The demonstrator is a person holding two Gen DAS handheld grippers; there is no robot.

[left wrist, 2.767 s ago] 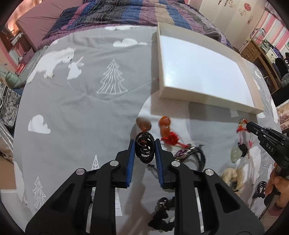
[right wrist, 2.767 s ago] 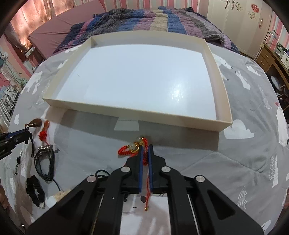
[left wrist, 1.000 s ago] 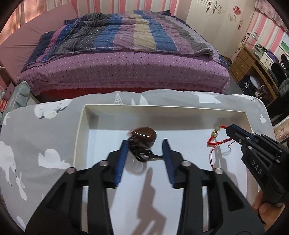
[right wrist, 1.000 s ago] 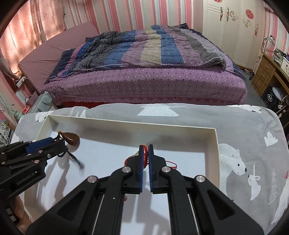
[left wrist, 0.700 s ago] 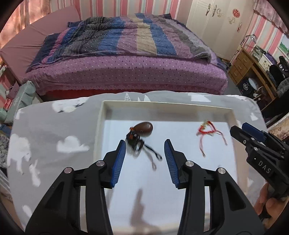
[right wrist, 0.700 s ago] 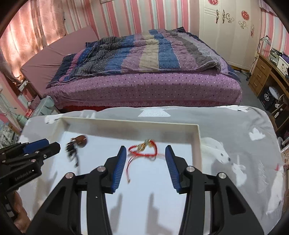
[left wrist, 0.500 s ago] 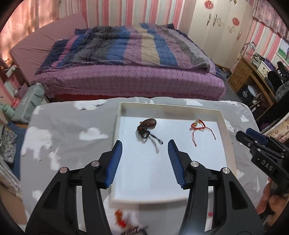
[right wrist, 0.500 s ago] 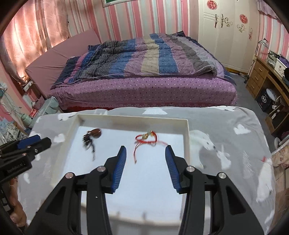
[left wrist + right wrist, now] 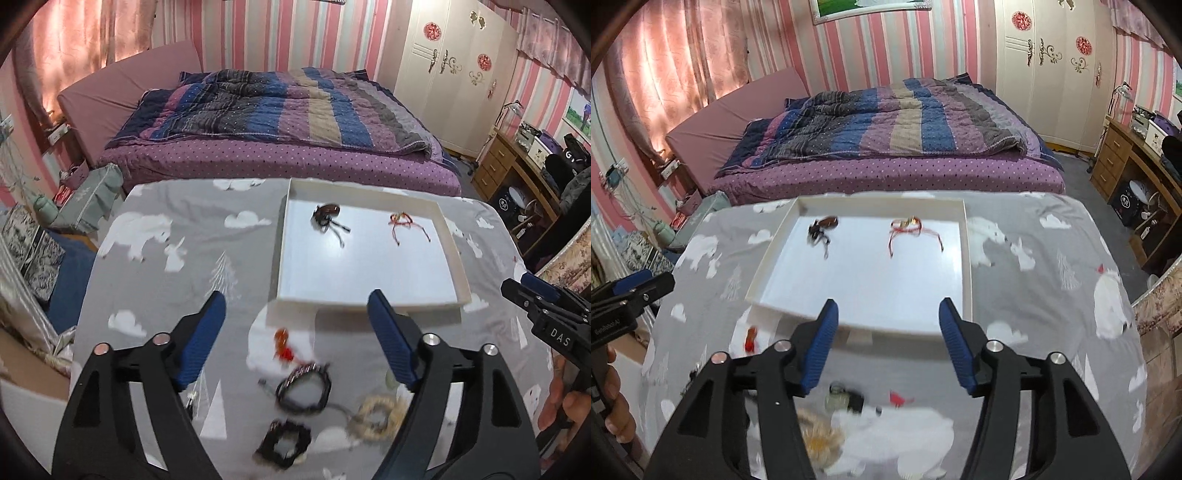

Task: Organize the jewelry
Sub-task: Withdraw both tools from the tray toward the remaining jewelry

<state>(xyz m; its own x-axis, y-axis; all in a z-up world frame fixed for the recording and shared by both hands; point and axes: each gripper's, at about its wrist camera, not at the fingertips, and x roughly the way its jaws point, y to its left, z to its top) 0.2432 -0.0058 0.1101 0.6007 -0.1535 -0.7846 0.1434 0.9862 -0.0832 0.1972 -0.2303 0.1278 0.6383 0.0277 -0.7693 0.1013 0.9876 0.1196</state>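
Observation:
A white tray lies on the grey printed cloth. Inside it, near its far wall, rest a brown pendant on a black cord and a red string bracelet with a gold charm. My left gripper hangs above the near jewelry, jaws opening, nothing between them. My right gripper hovers over the tray's near edge, jaws opening and empty. On the cloth lie an orange bead with red tassel, black cord bracelets, a black bead bracelet, a cream bead bracelet and a pale green pendant.
A bed with a striped quilt stands behind the table. A wooden desk is at the right, bags and boxes on the floor at the left. A hand holds the right gripper's handle.
Both grippers let go of their pieces in the tray, opened wide, and pulled back and up. The pendant and red bracelet now lie in the tray; the loose jewelry on the cloth has come into view.

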